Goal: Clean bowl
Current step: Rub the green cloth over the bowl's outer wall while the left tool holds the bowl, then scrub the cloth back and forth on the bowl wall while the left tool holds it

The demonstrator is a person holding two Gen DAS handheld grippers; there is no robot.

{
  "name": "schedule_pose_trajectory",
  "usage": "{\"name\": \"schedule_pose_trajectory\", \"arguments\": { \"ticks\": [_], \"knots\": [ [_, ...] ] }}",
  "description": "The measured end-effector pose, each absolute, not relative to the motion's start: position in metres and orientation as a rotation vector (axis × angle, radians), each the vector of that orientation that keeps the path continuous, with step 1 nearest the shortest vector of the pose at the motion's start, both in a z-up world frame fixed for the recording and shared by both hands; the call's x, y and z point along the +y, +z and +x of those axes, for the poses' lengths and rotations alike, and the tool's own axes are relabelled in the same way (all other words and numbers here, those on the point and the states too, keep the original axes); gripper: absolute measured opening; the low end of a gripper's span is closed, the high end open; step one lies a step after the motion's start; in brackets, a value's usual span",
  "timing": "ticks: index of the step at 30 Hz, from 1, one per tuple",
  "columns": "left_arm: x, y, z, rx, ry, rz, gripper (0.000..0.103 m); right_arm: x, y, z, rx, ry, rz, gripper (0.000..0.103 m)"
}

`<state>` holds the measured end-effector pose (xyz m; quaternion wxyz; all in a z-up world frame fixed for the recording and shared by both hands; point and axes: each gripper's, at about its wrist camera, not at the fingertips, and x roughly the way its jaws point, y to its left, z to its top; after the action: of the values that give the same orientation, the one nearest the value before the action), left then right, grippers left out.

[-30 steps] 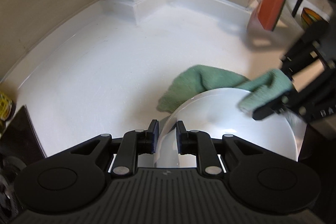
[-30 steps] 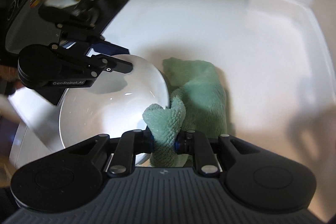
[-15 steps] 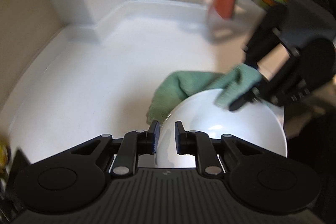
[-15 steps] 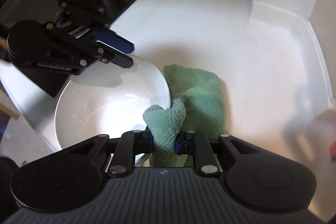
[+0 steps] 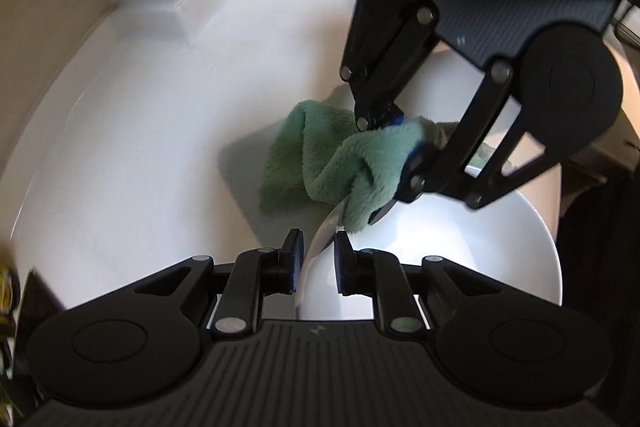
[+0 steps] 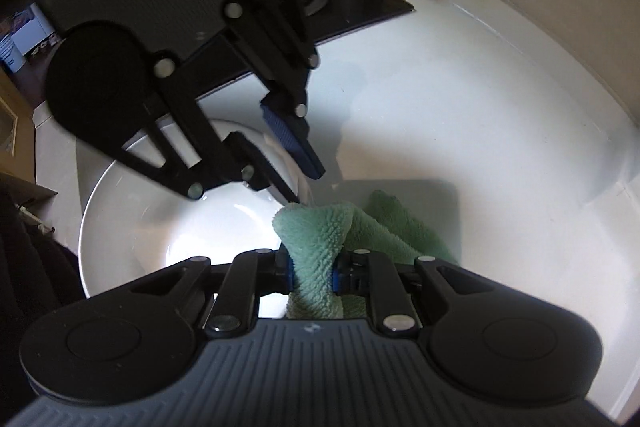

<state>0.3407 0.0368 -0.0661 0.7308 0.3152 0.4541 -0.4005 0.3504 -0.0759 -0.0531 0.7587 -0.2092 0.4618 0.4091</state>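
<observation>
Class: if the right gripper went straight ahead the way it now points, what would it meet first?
Probably the left gripper, clamped on the bowl rim just ahead of the cloth that the right gripper holds; depth is unclear.

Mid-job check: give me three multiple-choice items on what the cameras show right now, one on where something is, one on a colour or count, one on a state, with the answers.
1. Where is the rim of the white bowl held?
A. between the left gripper fingers
B. under the jars
C. on the stove top

2. What colour is the cloth in the right gripper?
A. orange
B. green
C. white

3. What is the state of the right gripper?
A. wide open and empty
B. shut on a jar
C. shut on the cloth

Answers:
1. A, the left wrist view shows the bowl's edge running between the two blue pads.
2. B, both views show a fluffy green cloth, part of it trailing onto the white counter.
3. C, the right wrist view shows the cloth pinched between its fingers, at the bowl's rim.
</observation>
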Motion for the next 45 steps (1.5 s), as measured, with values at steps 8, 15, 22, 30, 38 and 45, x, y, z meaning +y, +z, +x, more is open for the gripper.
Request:
{"name": "schedule_pose_trajectory", "arguments": {
  "ticks": [8, 15, 22, 30, 38, 45],
  "knots": [
    [0.053, -0.069, 0.336, 0.987, -0.819, 0.602, 0.020, -0.109, -0.064, 0.313, 1.082, 0.530, -0.071, 0.014],
    [0.059, -0.072, 0.336, 0.962, -0.848, 0.595, 0.020, -0.104, -0.068, 0.246, 1.015, 0.215, 0.179, 0.018],
    [0.059, -0.069, 0.329, 0.919, -0.936, 0.668, 0.017, -0.098, -0.072, 0.236, 0.980, 0.170, 0.193, 0.017],
    [0.059, -0.055, 0.318, 0.882, -1.045, 0.751, 0.017, -0.096, -0.065, 0.290, 1.025, 0.501, -0.169, 0.014],
    [0.065, -0.065, 0.331, 0.955, -0.924, 0.692, 0.016, -0.060, -0.057, 0.350, 0.977, 0.823, -0.506, 0.013],
    [0.080, -0.070, 0.337, 0.991, -0.800, 0.548, 0.019, -0.055, -0.058, 0.363, 0.986, 0.760, -0.441, 0.014]
  ]
}}
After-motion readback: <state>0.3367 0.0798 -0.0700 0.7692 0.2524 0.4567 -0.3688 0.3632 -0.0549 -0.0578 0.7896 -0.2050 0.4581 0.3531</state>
